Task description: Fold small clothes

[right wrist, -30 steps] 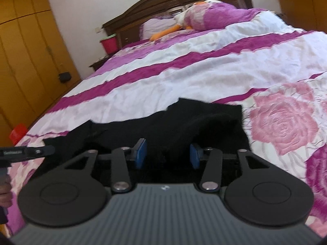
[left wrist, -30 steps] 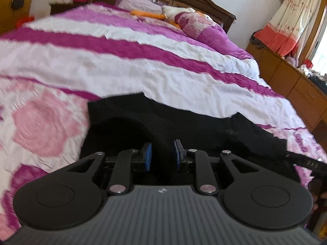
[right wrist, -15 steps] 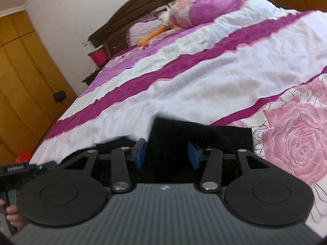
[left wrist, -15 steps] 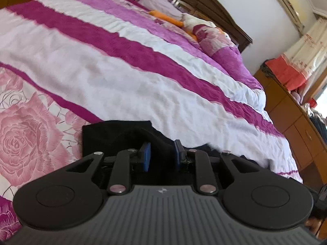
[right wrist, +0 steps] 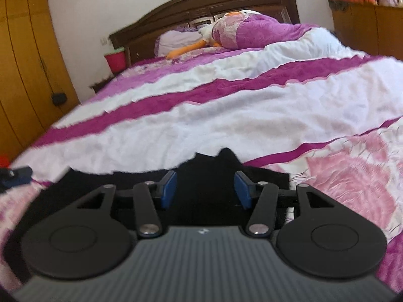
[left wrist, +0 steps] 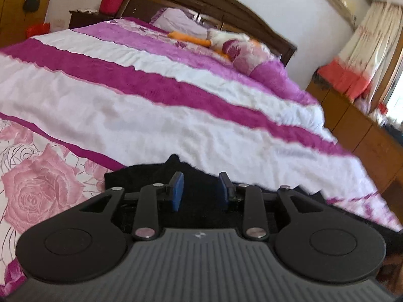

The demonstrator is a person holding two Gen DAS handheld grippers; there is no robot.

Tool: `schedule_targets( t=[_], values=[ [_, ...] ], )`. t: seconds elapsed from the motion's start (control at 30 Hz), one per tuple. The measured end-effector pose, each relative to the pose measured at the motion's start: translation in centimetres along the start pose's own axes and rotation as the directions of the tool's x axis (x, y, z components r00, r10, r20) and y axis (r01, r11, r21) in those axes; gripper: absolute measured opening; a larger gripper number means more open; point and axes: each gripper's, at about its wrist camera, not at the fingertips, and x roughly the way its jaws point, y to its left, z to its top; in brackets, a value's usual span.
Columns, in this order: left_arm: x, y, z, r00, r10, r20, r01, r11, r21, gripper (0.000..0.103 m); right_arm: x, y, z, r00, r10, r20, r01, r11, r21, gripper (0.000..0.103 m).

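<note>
Item: black garment (left wrist: 199, 196), soft, light, limp; lower centre of frame, on the bed (left wrist: 151, 115). My left gripper (left wrist: 200, 191) and right gripper (right wrist: 206, 188): fingers spread over the cloth, nothing pinched. Best hold, I judge: an edge.

Garment (left wrist: 201, 201) lies on bedspread (left wrist: 151, 115), pillows (left wrist: 176, 20) behind it.
</note>
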Motion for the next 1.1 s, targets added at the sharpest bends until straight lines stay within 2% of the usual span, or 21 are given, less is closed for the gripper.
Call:
schedule_targets(
  t=[0.07,0.17,0.27,0.43,0.57,0.8,0.97,1.1],
  values=[
    [1.6,0.3,-0.6,0.999,0.028,-0.020,-0.028,0.999,0.019,0.035,0.7,0.0,-0.4,0.999,-0.035,-0.010,0.034,0.999,-0.032,0.052],
    [4.4,1.4,-2.2,0.992,0.113,-0.054,-0.111,0.993,0.050,0.035,2.1,-0.2,-1.3,0.997,-0.072,-0.034,0.069,0.995,-0.068,0.051],
    [5.8,2.6,-3.4,0.993,0.107,-0.041,-0.105,0.993,0.049,0.035,3.2,-0.8,-2.1,0.997,-0.073,-0.034,0.071,0.995,-0.074,0.051],
    [6.8,1.6,-3.9,0.987,0.158,-0.030,-0.153,0.979,0.132,0.035,4.3,-1.8,-2.4,0.997,-0.066,-0.028,0.065,0.997,-0.029,0.052],
    [6.8,1.4,-4.0,0.987,0.159,-0.034,-0.153,0.979,0.131,0.035,4.3,-2.1,-2.4,0.998,-0.058,-0.031,0.058,0.998,0.002,0.053],
    [3.8,0.5,-2.7,0.984,0.168,-0.060,-0.159,0.978,0.132,0.035,1.9,-1.9,-1.5,0.997,-0.068,-0.031,0.069,0.997,0.036,0.053],
    [-0.1,-0.1,-2.2,0.978,0.205,-0.046,-0.196,0.970,0.142,0.036,-1.4,-2.5,-1.3,0.999,-0.033,-0.028,0.036,0.994,0.105,0.055],
    [-3.2,-0.4,-2.2,0.978,0.203,-0.043,-0.195,0.971,0.136,0.039,-4.3,-3.0,-1.4,1.000,-0.010,-0.021,0.013,0.989,0.144,0.055]
  ],
)
